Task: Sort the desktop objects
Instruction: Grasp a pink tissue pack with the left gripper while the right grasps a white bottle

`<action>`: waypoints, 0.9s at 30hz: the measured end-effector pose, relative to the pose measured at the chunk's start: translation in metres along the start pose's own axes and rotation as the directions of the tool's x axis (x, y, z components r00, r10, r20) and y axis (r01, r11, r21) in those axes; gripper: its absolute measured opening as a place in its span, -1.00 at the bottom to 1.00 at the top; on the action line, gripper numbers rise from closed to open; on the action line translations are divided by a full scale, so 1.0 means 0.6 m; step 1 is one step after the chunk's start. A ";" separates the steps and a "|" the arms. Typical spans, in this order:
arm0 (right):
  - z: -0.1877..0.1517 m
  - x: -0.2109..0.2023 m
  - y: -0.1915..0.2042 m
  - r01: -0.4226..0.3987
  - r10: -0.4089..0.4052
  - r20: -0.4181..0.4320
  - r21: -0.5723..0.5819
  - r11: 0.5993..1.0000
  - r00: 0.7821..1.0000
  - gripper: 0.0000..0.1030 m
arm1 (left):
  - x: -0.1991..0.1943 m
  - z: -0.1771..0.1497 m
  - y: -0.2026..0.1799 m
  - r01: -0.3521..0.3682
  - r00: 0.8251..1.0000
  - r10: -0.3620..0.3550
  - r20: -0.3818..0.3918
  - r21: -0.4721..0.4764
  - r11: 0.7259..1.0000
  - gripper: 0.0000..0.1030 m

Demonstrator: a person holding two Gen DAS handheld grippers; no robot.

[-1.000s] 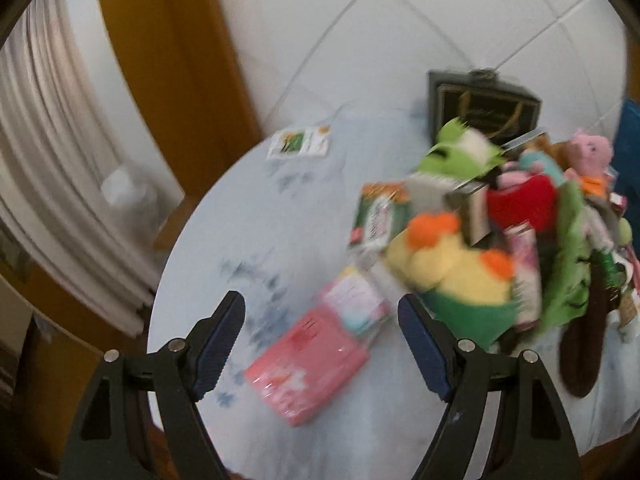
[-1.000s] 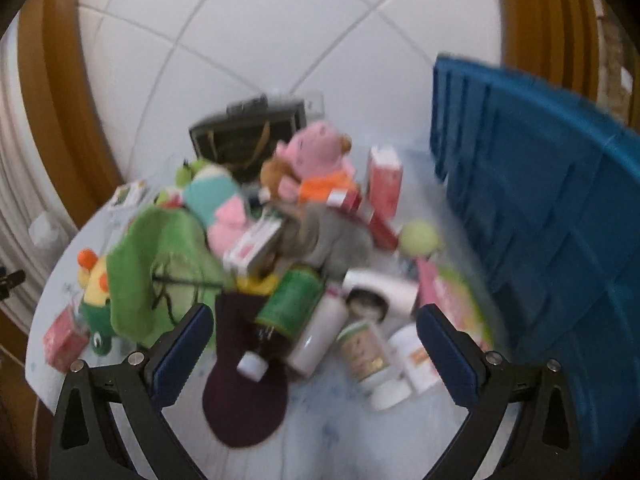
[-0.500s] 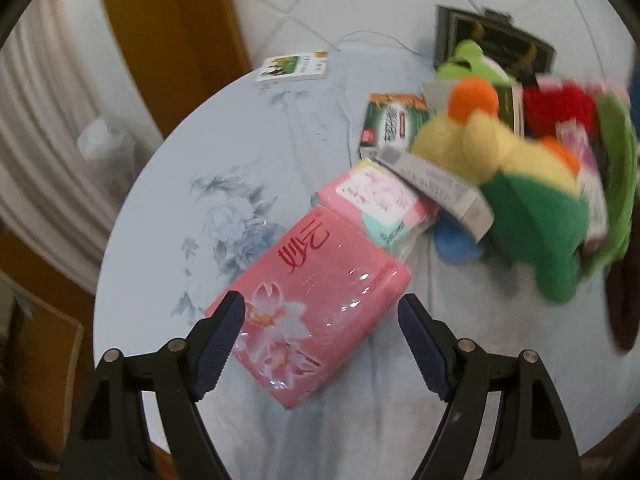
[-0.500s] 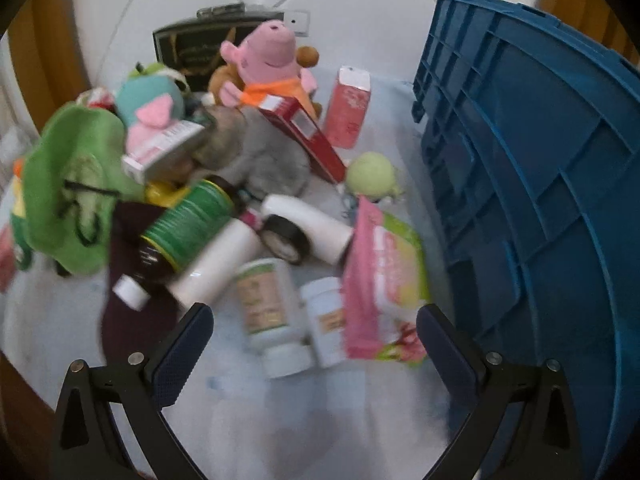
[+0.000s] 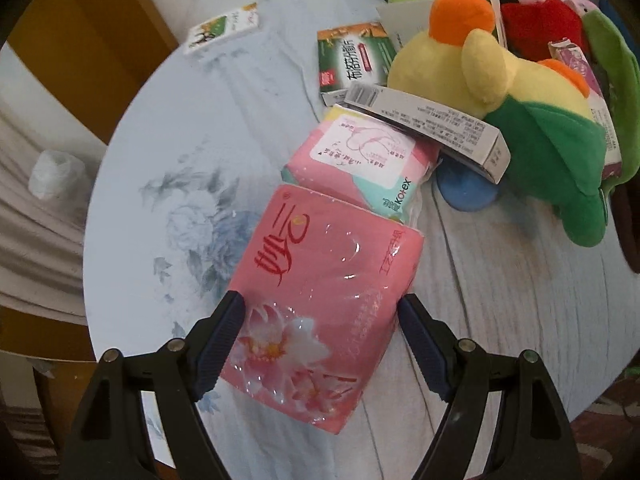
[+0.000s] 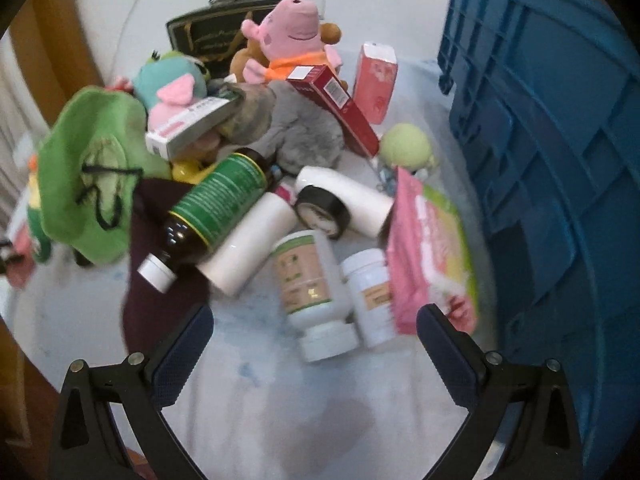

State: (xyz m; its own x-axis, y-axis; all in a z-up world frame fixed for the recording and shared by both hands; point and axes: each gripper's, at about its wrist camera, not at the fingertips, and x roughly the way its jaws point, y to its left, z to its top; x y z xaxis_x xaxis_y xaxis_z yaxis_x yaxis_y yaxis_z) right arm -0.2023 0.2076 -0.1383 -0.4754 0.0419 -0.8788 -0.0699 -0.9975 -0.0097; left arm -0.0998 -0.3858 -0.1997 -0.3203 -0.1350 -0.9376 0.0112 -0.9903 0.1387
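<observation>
My left gripper (image 5: 318,320) is opening, its jaws astride the near end of the pink tissue pack (image 5: 320,300) on the table (image 5: 500,300). My right gripper (image 6: 314,346) gapes empty before two white bottles (image 6: 308,280); the blue crate (image 6: 560,160) stands beyond.

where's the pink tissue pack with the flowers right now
In the left wrist view the pink tissue pack lies flat on the table, low and central, between the fingers of the left hand-held gripper, just in front of the smaller pink pad pack.
</observation>
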 end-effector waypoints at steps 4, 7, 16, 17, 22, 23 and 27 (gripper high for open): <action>-0.011 0.015 -0.008 -0.027 0.027 0.009 0.102 0.994 1.000 1.00 | 0.008 0.010 0.004 0.004 1.000 -0.004 -0.026 -0.002 1.000 0.66; -0.022 0.032 -0.009 -0.027 0.025 0.017 0.126 0.992 1.000 1.00 | 0.014 0.009 0.005 -0.008 1.000 0.008 -0.022 0.001 1.000 0.79; -0.019 0.087 0.002 0.003 -0.006 0.040 0.052 0.999 0.999 0.28 | 0.048 0.017 -0.007 -0.076 0.996 0.075 -0.047 -0.012 0.997 1.00; -0.016 0.094 0.003 -0.002 0.001 0.022 0.043 0.999 1.000 0.28 | 0.049 0.017 -0.008 -0.084 0.995 0.083 -0.050 -0.023 0.996 1.00; -0.009 0.113 0.005 -0.006 0.006 -0.089 -0.005 1.000 0.996 0.13 | 0.037 0.005 -0.007 -0.084 0.995 0.074 -0.067 -0.161 0.983 0.96; -0.007 0.113 0.005 -0.009 0.007 -0.106 -0.012 1.000 0.994 0.01 | 0.032 -0.002 -0.009 -0.077 0.995 0.065 -0.069 -0.187 0.979 0.96; 0.005 0.111 0.003 -0.045 0.035 -0.161 -0.058 0.997 0.986 0.01 | 0.013 -0.039 -0.030 -0.069 0.997 0.056 -0.058 -0.251 0.965 0.96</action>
State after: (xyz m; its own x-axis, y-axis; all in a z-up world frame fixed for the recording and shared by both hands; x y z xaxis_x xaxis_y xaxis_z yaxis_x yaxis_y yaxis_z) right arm -0.2370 0.2090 -0.1953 -0.3298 -0.0032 -0.9441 0.0028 -1.0000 0.0024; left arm -0.0802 -0.3697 -0.2172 -0.2634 -0.1922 -0.9454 0.2711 -0.9552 0.1187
